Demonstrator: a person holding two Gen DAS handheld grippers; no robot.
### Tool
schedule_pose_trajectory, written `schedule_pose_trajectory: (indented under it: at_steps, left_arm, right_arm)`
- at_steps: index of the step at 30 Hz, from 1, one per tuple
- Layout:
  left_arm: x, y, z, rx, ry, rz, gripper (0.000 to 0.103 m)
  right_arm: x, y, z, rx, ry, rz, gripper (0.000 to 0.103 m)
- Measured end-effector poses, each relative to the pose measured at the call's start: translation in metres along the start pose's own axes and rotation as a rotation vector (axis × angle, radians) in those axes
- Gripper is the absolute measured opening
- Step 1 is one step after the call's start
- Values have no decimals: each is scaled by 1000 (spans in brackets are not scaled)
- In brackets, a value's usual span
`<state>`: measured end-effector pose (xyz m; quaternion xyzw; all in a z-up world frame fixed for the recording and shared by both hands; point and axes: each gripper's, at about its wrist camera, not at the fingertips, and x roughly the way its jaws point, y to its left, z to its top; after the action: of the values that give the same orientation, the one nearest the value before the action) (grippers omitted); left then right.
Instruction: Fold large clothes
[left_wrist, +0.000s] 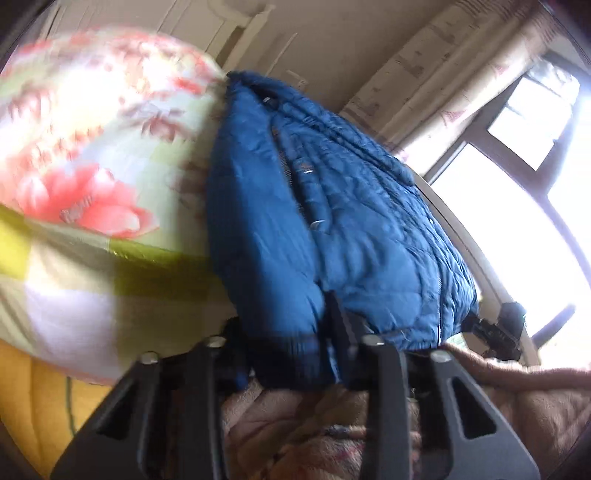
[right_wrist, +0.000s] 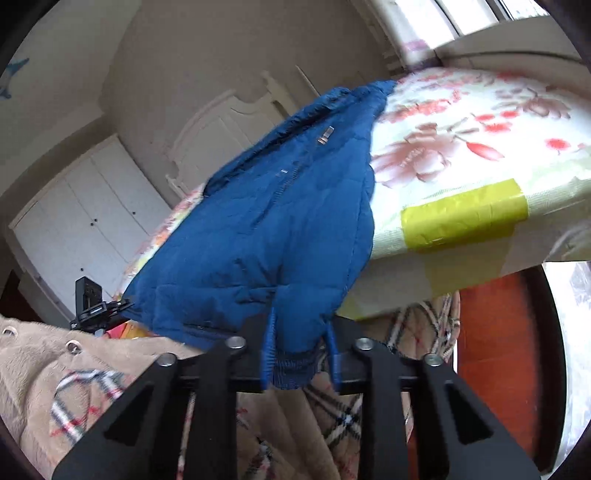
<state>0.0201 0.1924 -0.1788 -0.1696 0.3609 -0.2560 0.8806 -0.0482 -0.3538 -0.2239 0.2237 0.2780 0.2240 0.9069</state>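
Bedroom, floral bedspread (right_wrist: 480, 140), and a blue padded jacket (right_wrist: 266, 236) lying lengthwise on it, hem at the near edge: folding has barely begun.

Largest first: the bed carries the jacket opened flat, zip and snaps facing up, collar at the far end by the headboard; I judge no fold has been made yet. At the near edge, my left gripper (left_wrist: 291, 347) is pinched on one corner of the ribbed hem, and my right gripper (right_wrist: 301, 350) is clamped narrow on the hem's other corner. With both bottom corners in hand, every fold of the body and sleeves is left to do.
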Motion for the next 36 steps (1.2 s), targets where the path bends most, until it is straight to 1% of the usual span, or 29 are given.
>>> schedule_pose_trajectory:
  at_steps: [1, 3, 4, 5, 6, 10, 12, 13, 15, 16, 17, 18, 20, 21, 23, 25, 27, 28, 29, 30, 31, 32, 33, 34, 35, 36]
  left_arm:
    - [-5, -6, 1, 19, -15, 1, 23]
    - [-23, -17, 6, 18, -67, -44, 21]
    - [-31, -20, 10, 7, -96, -72, 19]
    - [-46, -27, 17, -11, -141, -121, 17]
    - [-57, -31, 22, -20, -168, -161, 14]
    - [-105, -48, 43, -26, -274, -244, 14]
    - [-140, -53, 50, -36, -364, -307, 13]
    - [-150, -56, 53, -35, -390, -325, 13]
    - [-181, -64, 57, -19, -473, -386, 11]
    - [-194, -66, 58, -10, -502, -409, 6]
    - [-208, -71, 59, 12, -543, -433, 6]
    - [-218, -77, 62, 41, -570, -419, 6]
    - [-223, -85, 70, 80, -595, -388, 2]
    - [-218, -87, 76, 89, -597, -381, 0]
    - [-201, -83, 88, 64, -578, -370, 0]
    - [-174, -73, 97, 26, -529, -341, 0]
    - [-147, -62, 97, -11, -442, -309, 0]
    - [-136, -55, 93, -14, -373, -303, 8]
    - [-132, -51, 88, -14, -334, -292, 18]
    - [-131, -45, 81, -18, -304, -262, 51]
    - [-135, -36, 74, -29, -286, -229, 84]
    - [-142, -25, 65, -43, -268, -222, 91]
    - [-147, -14, 58, -55, -250, -225, 92]
    - [-152, -1, 48, -87, -206, -216, 94]
    - [-153, 8, 38, -111, -167, -212, 100]
    - [-153, 16, 29, -134, -122, -225, 101]
  right_arm:
    - [-5, 3, 0, -8, -12, 10, 20]
    - [-20, 13, 6, -12, -69, 55, 19]
    - [-26, 19, 11, -16, -96, 74, 19]
    - [-35, 29, 19, -27, -132, 94, 19]
    - [-45, 40, 28, -45, -166, 117, 19]
    - [-79, 82, 62, -143, -272, 193, 18]
    - [-100, 100, 73, -184, -334, 245, 18]
    - [-112, 111, 78, -214, -369, 278, 18]
    - [-134, 130, 87, -274, -423, 318, 18]
    - [-142, 137, 92, -298, -438, 322, 18]
    - [-148, 147, 97, -333, -450, 314, 18]
    - [-151, 154, 103, -360, -456, 299, 18]
    - [-147, 157, 116, -359, -454, 271, 18]
    - [-141, 156, 121, -347, -448, 259, 18]
    - [-120, 149, 132, -310, -414, 242, 18]
    - [-106, 147, 132, -291, -374, 210, 18]
    - [-94, 147, 126, -291, -343, 198, 18]
    - [-93, 148, 124, -298, -340, 192, 18]
    - [-96, 147, 123, -295, -344, 196, 18]
    - [-101, 146, 122, -294, -347, 195, 18]
    - [-105, 148, 114, -300, -348, 189, 18]
    - [-108, 149, 112, -308, -349, 181, 18]
    - [-109, 149, 111, -310, -348, 178, 18]
    - [-110, 149, 110, -307, -347, 180, 19]
    - [-110, 149, 108, -308, -345, 181, 19]
    - [-110, 149, 108, -311, -344, 181, 19]
